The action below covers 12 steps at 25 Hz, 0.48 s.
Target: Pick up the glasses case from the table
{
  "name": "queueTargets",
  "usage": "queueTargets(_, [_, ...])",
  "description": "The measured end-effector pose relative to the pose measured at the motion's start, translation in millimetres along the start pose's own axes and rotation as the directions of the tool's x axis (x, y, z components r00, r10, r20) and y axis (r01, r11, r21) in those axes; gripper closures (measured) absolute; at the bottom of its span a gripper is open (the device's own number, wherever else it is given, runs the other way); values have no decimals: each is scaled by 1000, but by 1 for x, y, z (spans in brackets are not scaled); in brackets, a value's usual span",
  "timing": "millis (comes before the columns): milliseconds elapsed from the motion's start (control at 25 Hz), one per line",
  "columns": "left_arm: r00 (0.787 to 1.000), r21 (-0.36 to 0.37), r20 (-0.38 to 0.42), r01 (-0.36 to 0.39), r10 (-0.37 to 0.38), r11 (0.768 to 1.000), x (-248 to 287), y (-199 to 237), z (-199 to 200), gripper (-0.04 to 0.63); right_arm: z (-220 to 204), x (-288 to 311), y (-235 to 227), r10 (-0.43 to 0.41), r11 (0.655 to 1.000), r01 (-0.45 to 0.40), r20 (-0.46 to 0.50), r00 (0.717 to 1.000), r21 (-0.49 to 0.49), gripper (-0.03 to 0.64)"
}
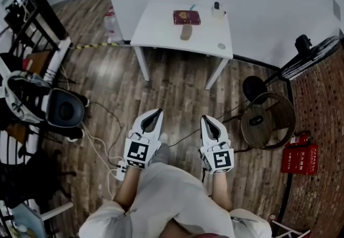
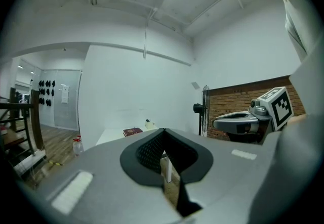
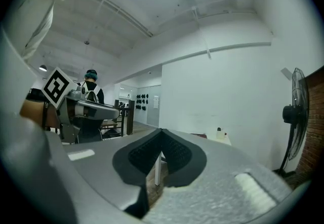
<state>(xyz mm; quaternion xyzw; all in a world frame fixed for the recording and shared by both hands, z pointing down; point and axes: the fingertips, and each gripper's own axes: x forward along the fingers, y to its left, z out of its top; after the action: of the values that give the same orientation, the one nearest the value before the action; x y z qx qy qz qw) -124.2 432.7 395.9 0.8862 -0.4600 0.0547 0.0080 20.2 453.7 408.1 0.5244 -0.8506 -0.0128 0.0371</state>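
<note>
A tan oblong glasses case (image 1: 186, 31) lies on the white table (image 1: 161, 30) far ahead, just in front of a dark red book (image 1: 186, 17). My left gripper (image 1: 158, 110) and right gripper (image 1: 205, 118) are held side by side over the wooden floor, well short of the table, both pointing at it. Each is shut with nothing between its jaws. In the left gripper view the left gripper (image 2: 163, 131) points at the table (image 2: 112, 135) with the red book (image 2: 132, 131); the case is not seen there. The right gripper (image 3: 161, 131) shows a table leg through the gap under its tips.
A small bottle (image 1: 216, 10) stands at the table's back right. A plastic bottle (image 1: 110, 21) stands on the floor left of the table. Right are a standing fan (image 1: 310, 55), a wicker basket (image 1: 267, 120) and a red box (image 1: 299, 158). A black chair (image 1: 64, 109) and cables (image 1: 102, 151) are left.
</note>
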Motion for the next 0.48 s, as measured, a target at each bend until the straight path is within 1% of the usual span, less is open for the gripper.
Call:
queueTargets(160, [1000,-13,-8,13,-13,1000,31,33,5,577,7,40,-13,-18,1000,18,-15,1000,0,612])
queueTargets(280, [1000,-23,-10,23,-23,999,56,55,7,577,14,70,-21,-23,1000,23,-3,1000,-7,612])
queueTargets(480, [998,-41,-18,51,-52,998,93,91,5,577,12,116,-34,-51,999,50,-33,998,-11,612])
